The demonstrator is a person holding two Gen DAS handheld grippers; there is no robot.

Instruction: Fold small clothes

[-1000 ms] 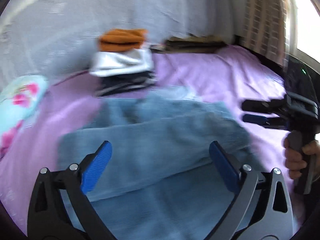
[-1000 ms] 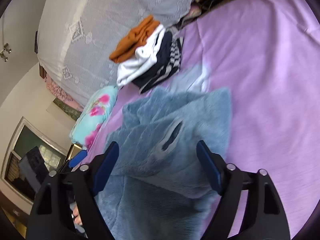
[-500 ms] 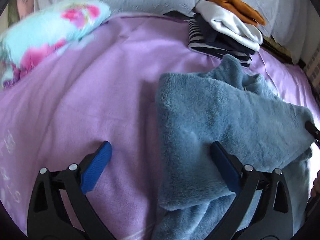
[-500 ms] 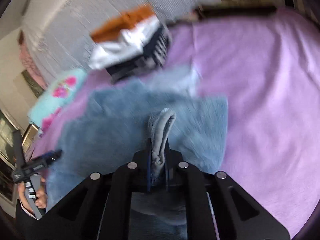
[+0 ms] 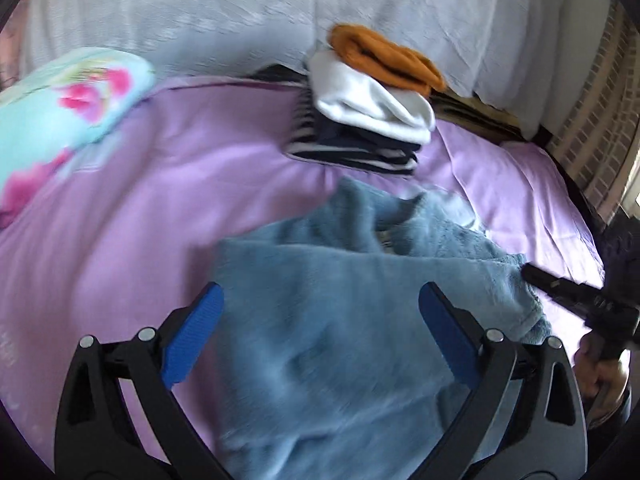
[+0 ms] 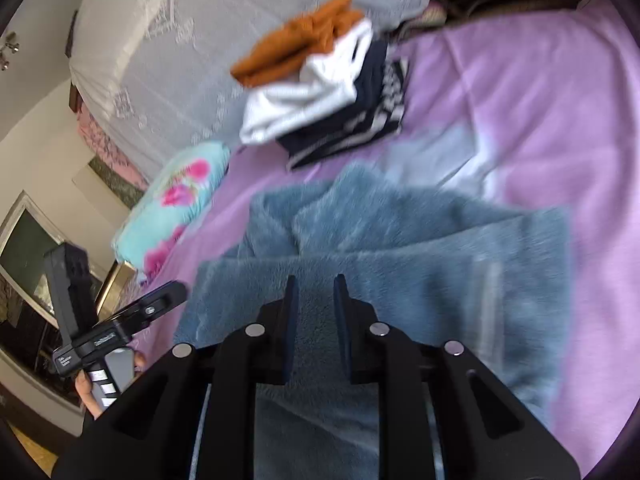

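The left gripper (image 5: 320, 328) is spread wide, released, above the blue fleece garment (image 5: 344, 320) on the bed (image 5: 120, 216). The right gripper (image 6: 316, 320), jaws just parting slightly, shows a narrow gap over the fleece; no readable labels.

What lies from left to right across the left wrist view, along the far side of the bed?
Turquoise floral pillow → stack of folded clothes topped by an orange knit garment → bare stretch of the lilac bedsheet → brick-patterned wall at the right edge.
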